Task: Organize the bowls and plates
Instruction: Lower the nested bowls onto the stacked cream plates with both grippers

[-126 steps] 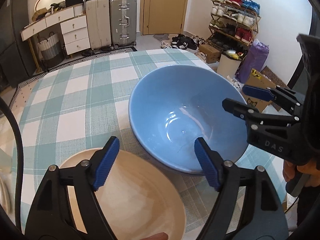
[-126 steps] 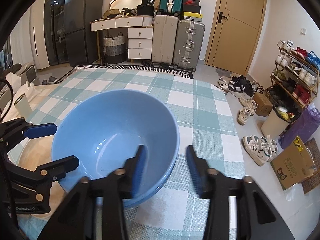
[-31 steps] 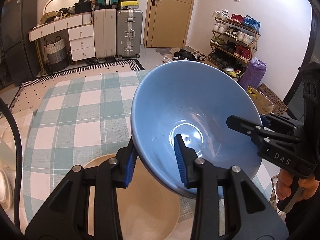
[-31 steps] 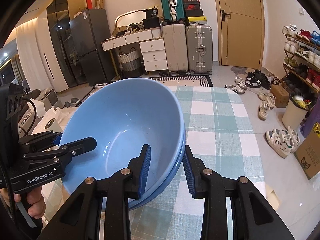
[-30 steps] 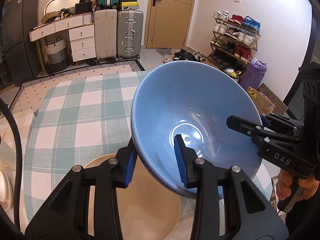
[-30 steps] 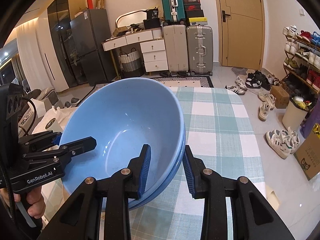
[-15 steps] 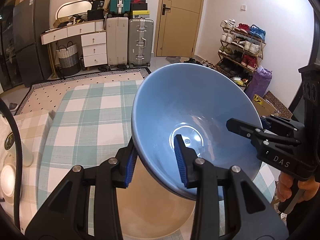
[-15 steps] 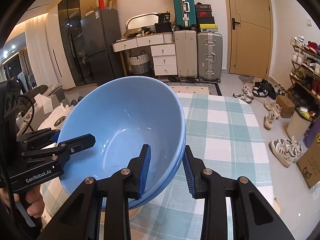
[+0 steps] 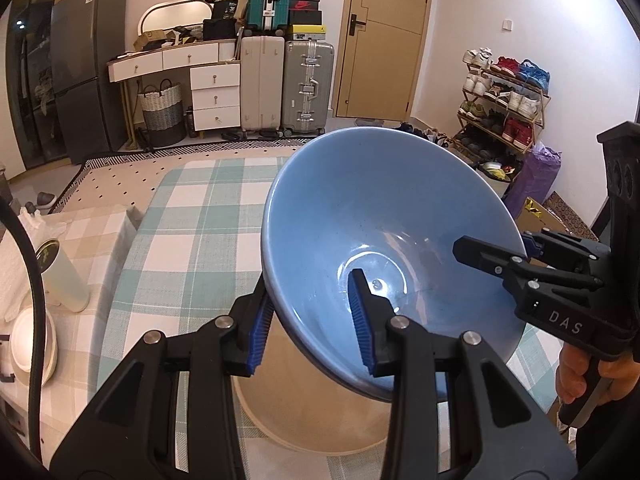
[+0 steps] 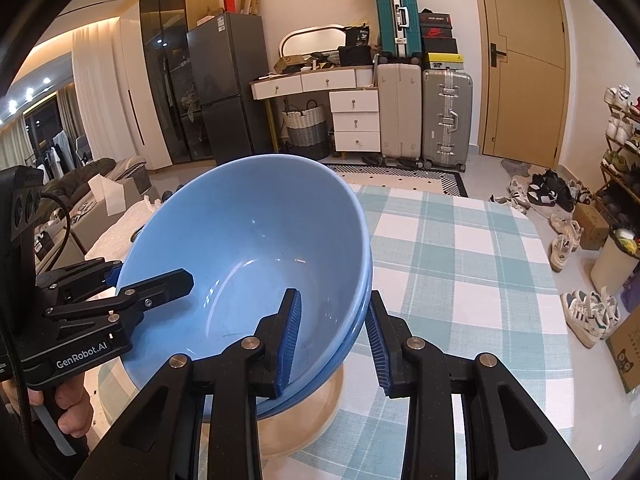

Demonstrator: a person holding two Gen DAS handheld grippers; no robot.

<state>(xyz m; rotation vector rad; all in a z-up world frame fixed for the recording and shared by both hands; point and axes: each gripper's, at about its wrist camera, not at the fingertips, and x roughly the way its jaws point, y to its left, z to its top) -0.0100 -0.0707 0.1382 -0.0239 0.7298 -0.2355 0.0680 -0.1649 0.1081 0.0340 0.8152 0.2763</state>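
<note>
so i had the blue bowl (image 9: 384,216) up in the air, tilted, both jaws clenched on its rim. my left gripper (image 9: 310,320) pinched the near-left edge, one pad inside and one outside, and my right gripper (image 10: 332,330) did the same on the opposite side. from the right wrist view it looked like two stacked blue rims, but i couldn't tell for sure. the bowl hung right above the tan bowl (image 9: 320,424), which sat near the front edge of the worktop (image 9: 192,216) on its green checked cloth. whether the two touched, no idea.
</note>
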